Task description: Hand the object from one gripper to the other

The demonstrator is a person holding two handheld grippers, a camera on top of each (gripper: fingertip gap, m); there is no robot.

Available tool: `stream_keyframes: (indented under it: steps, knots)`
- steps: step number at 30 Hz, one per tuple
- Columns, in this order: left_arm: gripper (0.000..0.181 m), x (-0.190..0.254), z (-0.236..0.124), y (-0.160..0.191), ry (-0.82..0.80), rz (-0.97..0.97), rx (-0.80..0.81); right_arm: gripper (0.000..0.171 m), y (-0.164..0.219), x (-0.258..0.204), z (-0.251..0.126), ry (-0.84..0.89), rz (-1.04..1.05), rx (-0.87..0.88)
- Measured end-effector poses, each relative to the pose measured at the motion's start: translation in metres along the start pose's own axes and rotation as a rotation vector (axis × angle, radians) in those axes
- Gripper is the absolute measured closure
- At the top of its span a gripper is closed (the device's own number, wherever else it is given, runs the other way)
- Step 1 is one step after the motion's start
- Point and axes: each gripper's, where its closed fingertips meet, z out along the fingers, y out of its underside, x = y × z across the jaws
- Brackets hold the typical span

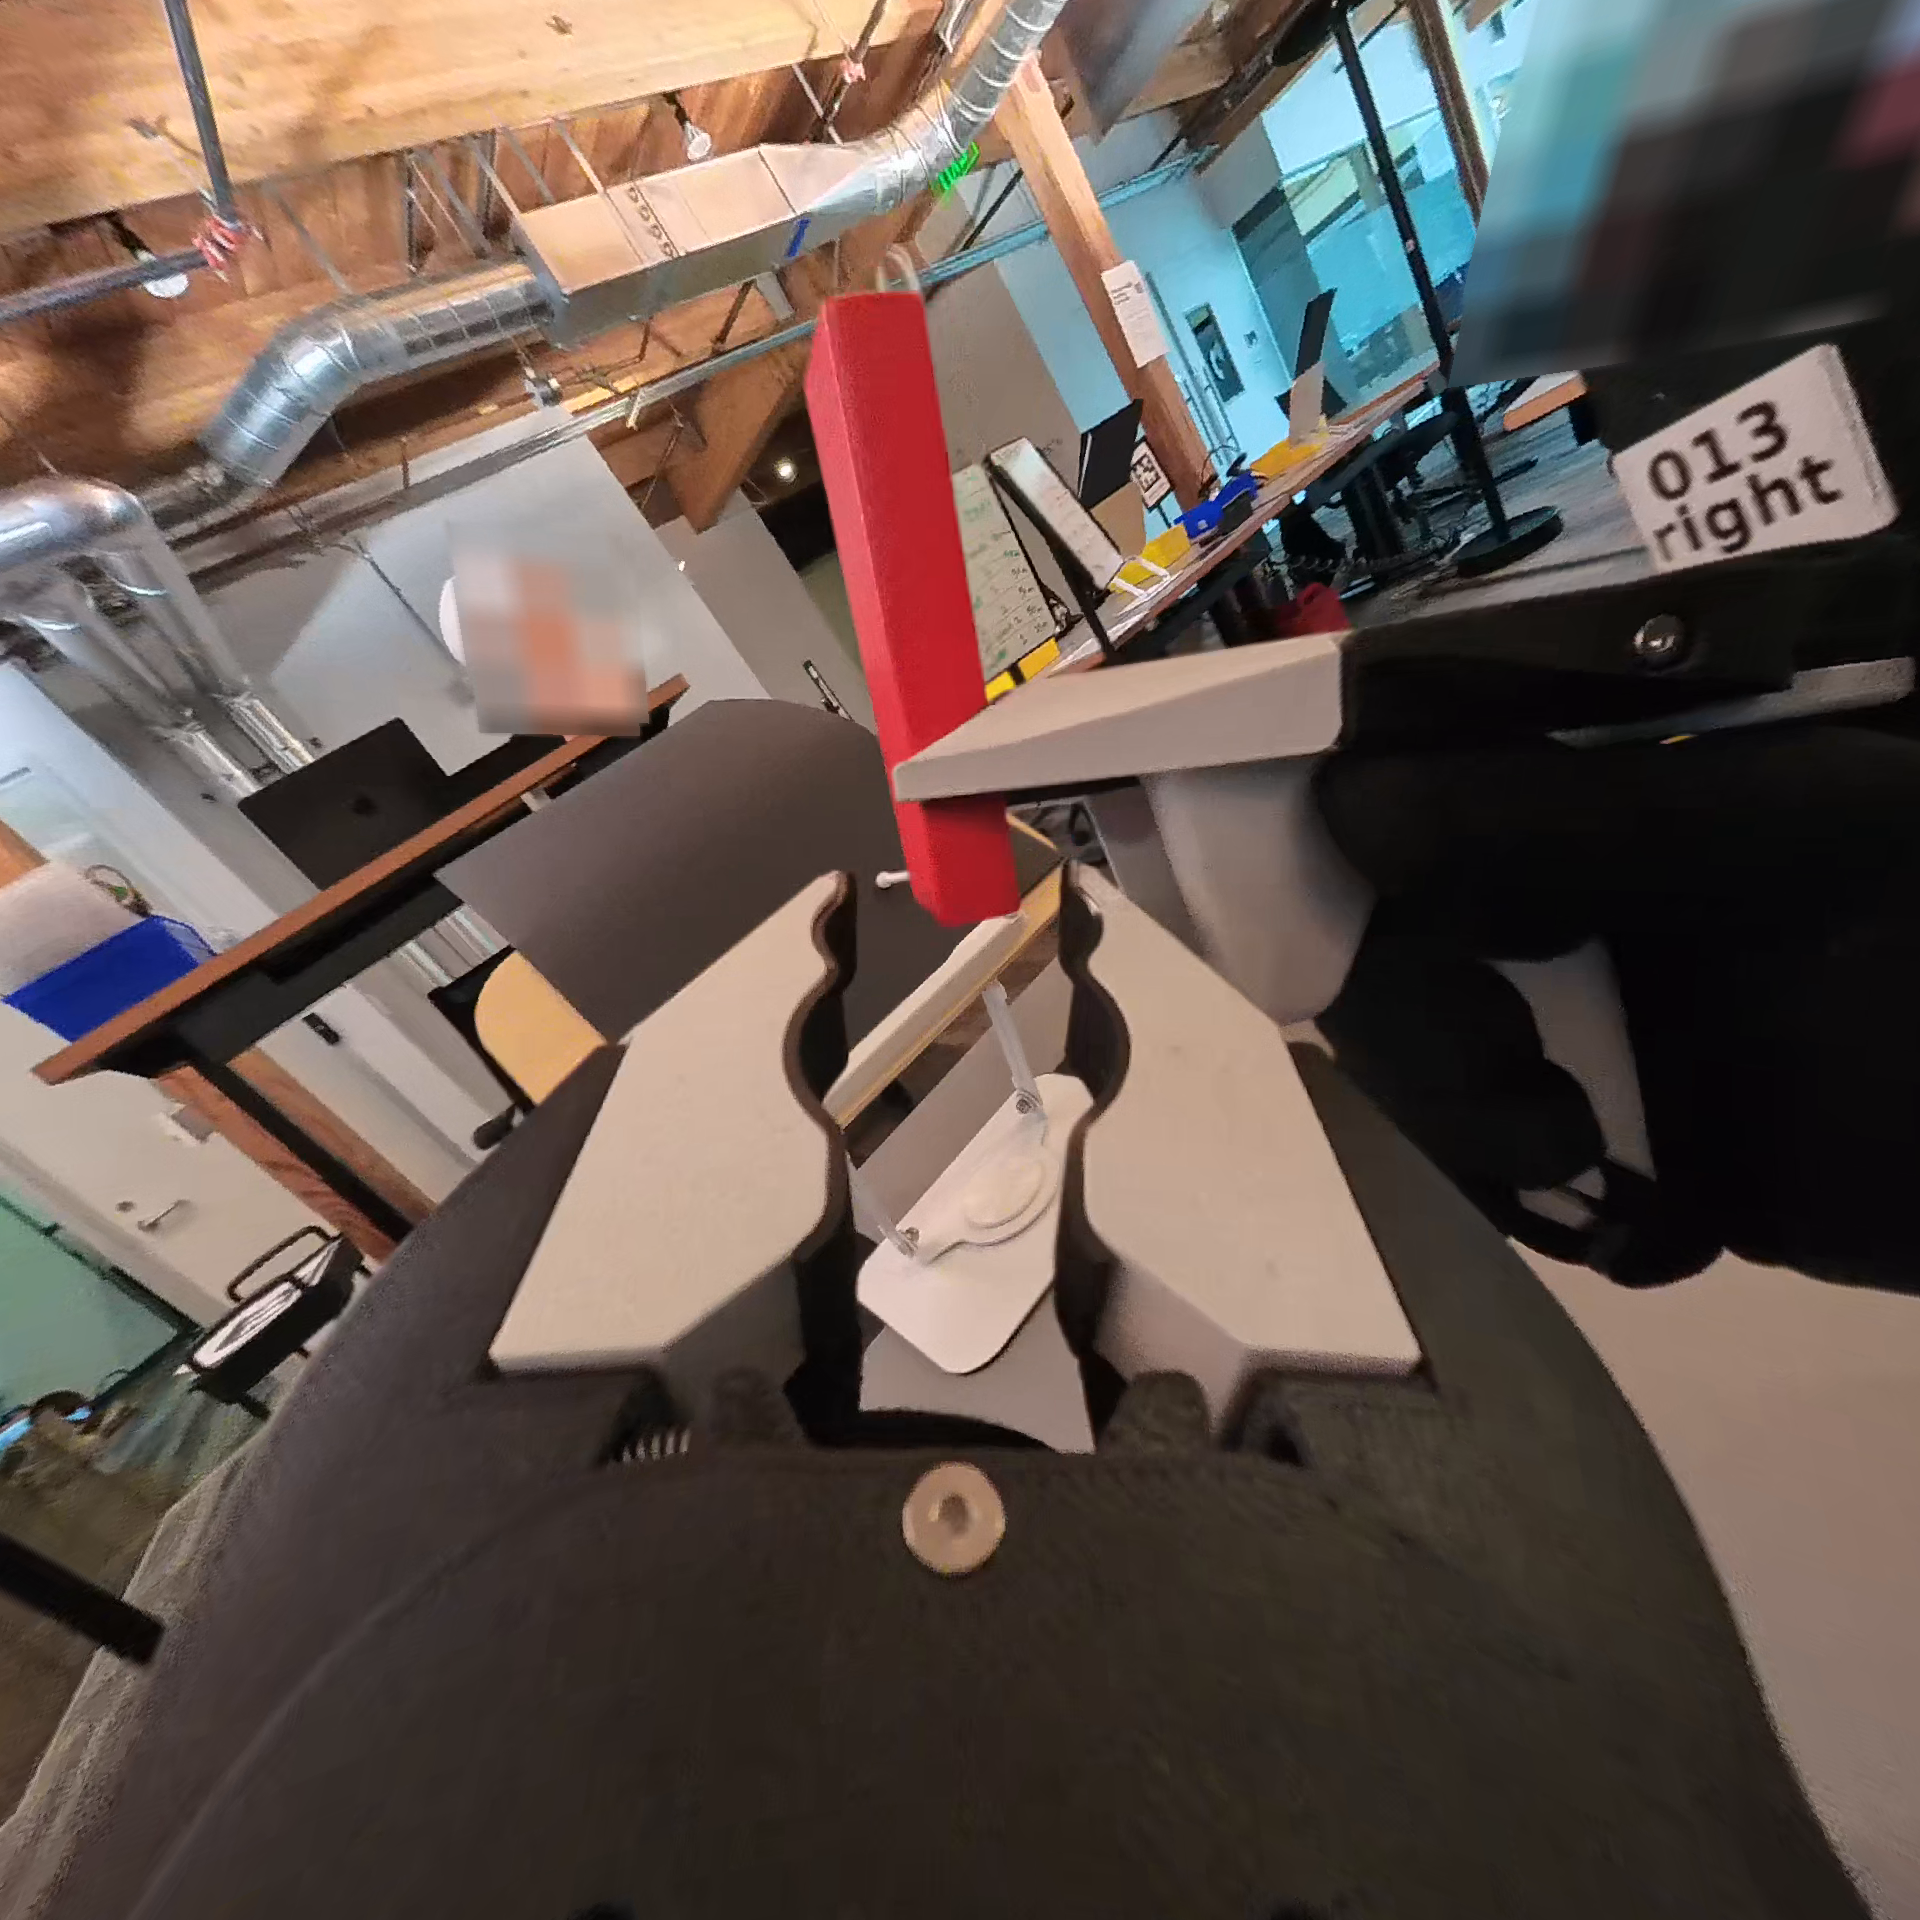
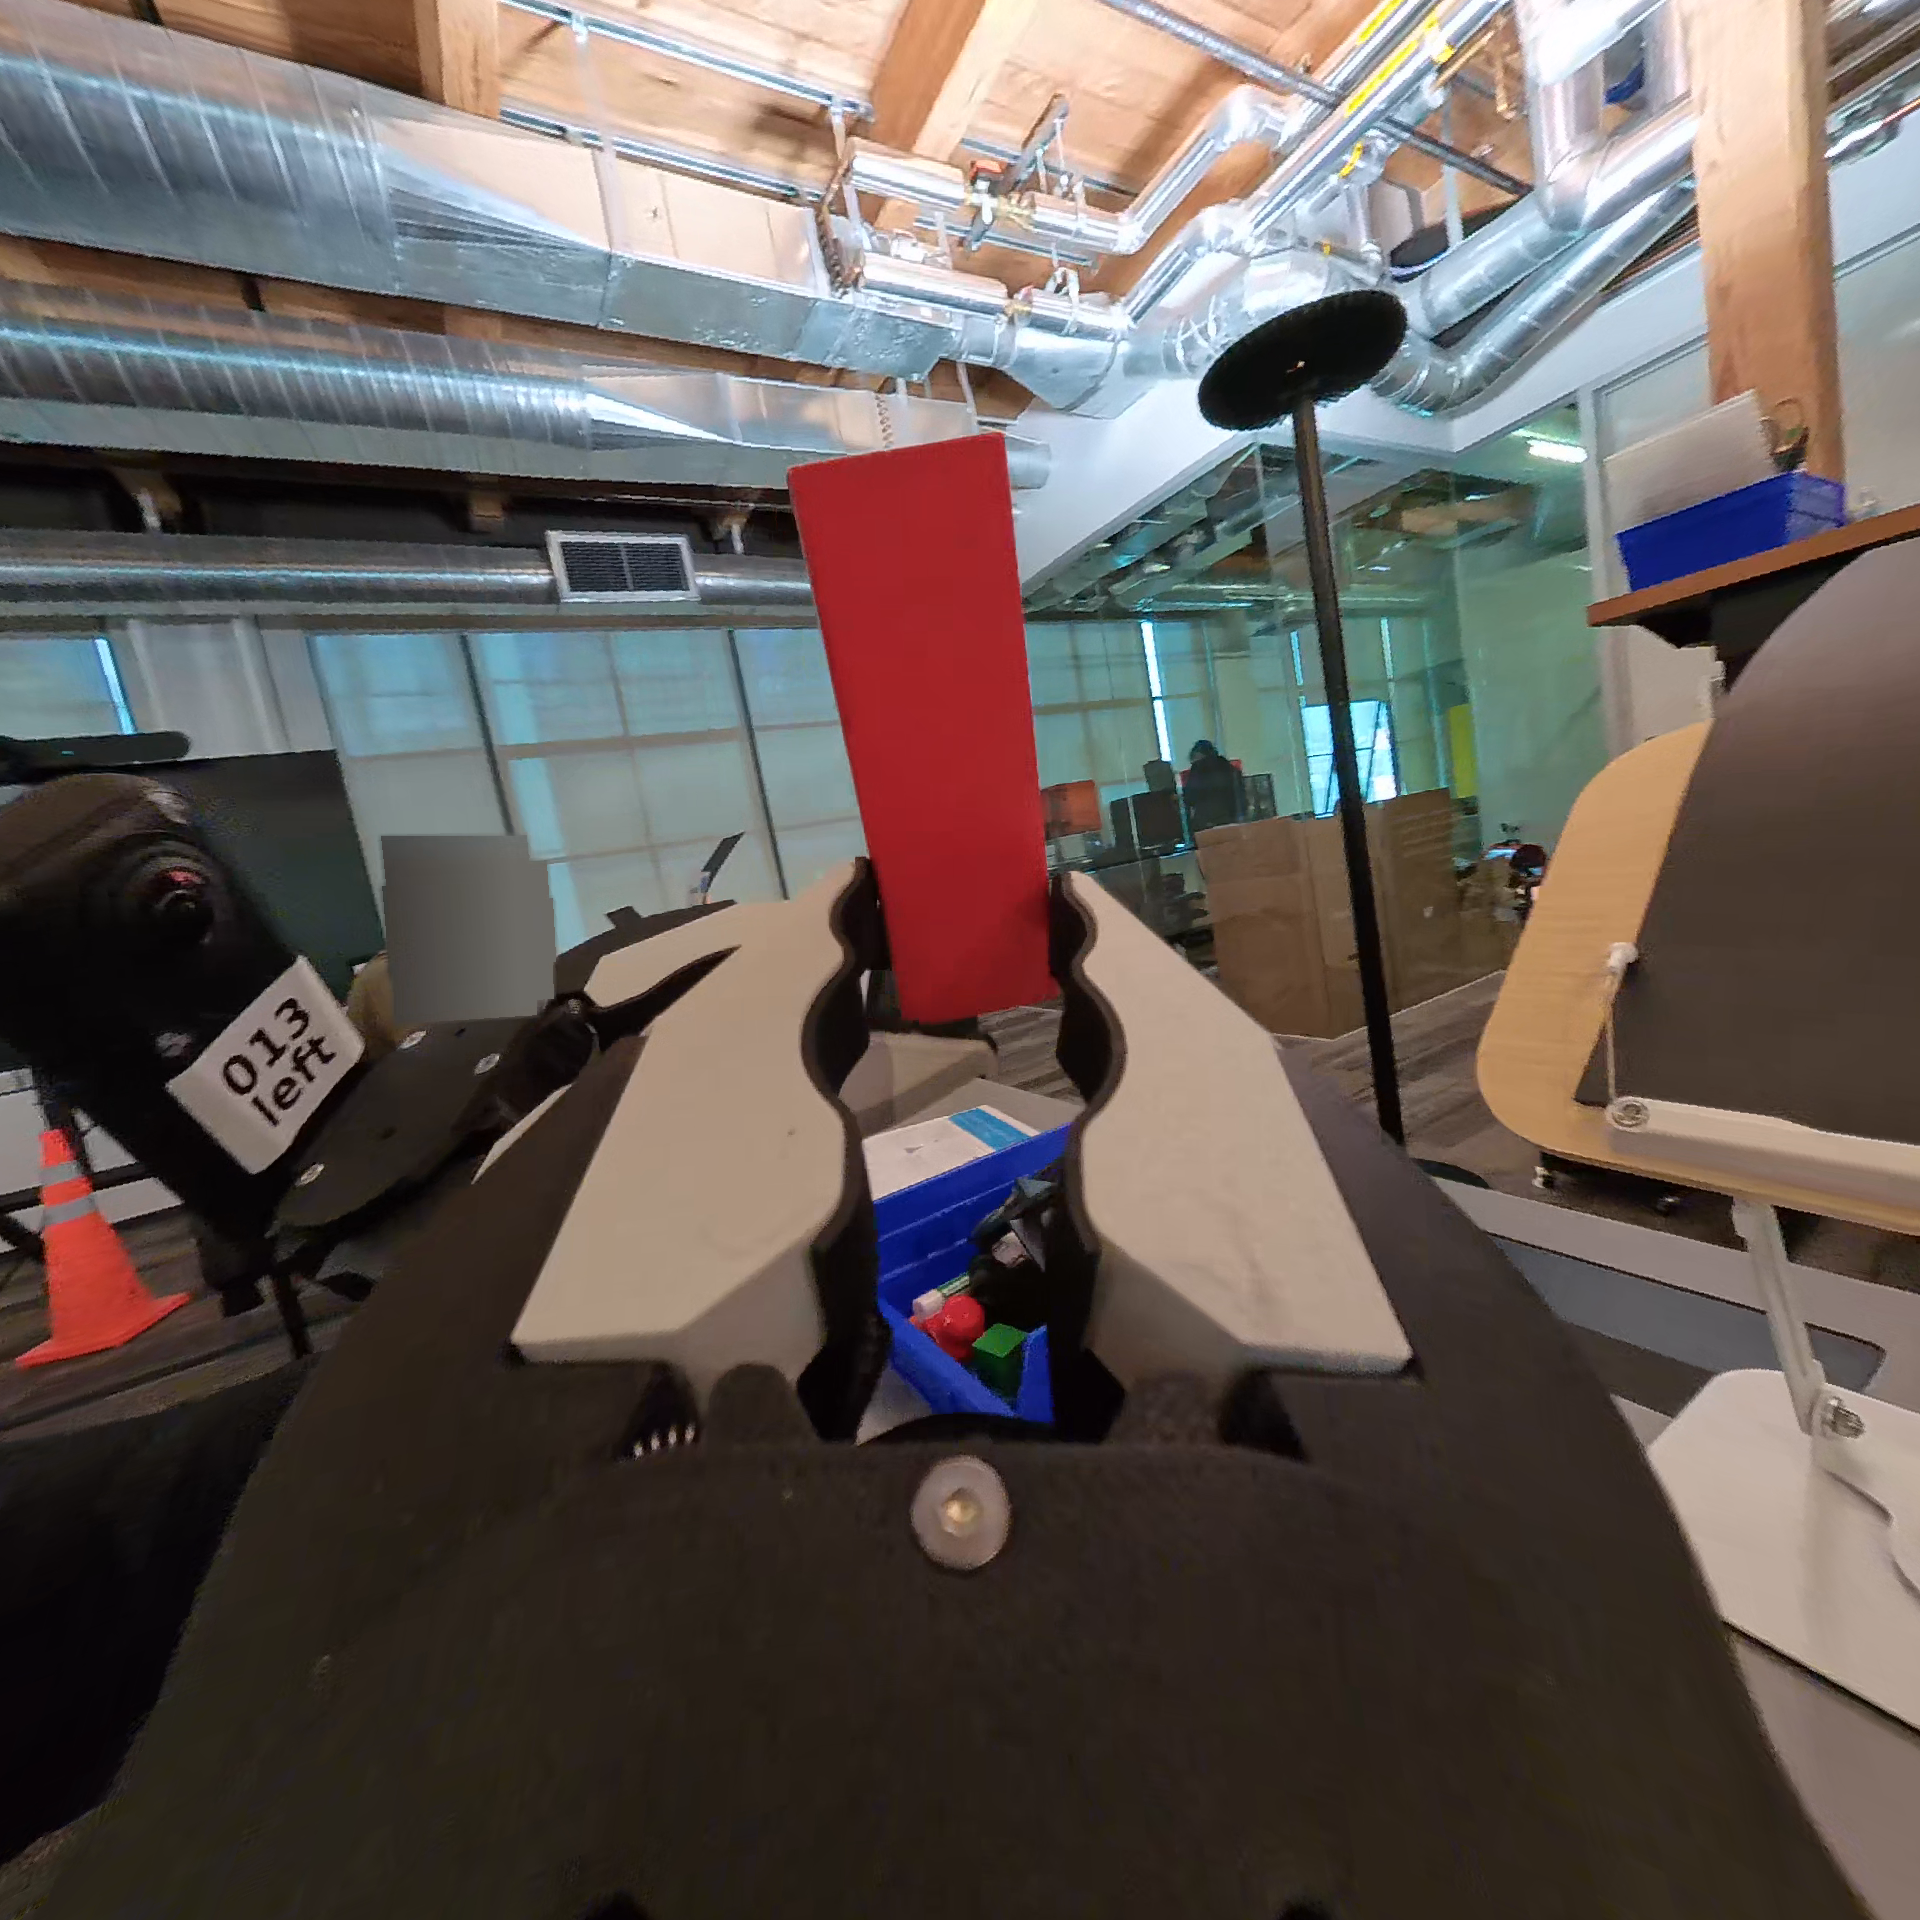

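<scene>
The right claw [image 2: 956, 935] pinches the red block [image 2: 925, 727] by its lower end. It looks stiff, light and smooth. The left claw [image 1: 956, 914] gapes empty just under it; the free upper half is the place to grip.

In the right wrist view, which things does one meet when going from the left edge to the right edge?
Orange cone → left gripper → red block held by the right gripper → black pole with a disc → white stand.
</scene>
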Motion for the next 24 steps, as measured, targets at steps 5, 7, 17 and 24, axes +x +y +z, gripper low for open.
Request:
stream_keyframes:
  steps: [5, 7, 17, 24]
  knots:
    - [0.155, -0.003, 0.002, 0.005, -0.058, -0.014, -0.030, 0.139, 0.004, 0.000, 0.001, 0.059, -0.041, -0.003]
    - [0.159, -0.002, 0.002, 0.006, -0.063, -0.015, -0.031, 0.139, 0.005, -0.001, 0.002, 0.075, -0.065, -0.002]
    - [0.167, -0.003, 0.003, 0.010, 0.007, -0.205, -0.016, 0.135, 0.010, 0.002, 0.005, 0.067, -0.079, -0.038]
    - [0.167, -0.011, 0.005, 0.023, 0.226, -0.650, -0.025, 0.096, 0.012, 0.005, 0.005, 0.030, -0.384, -0.153]
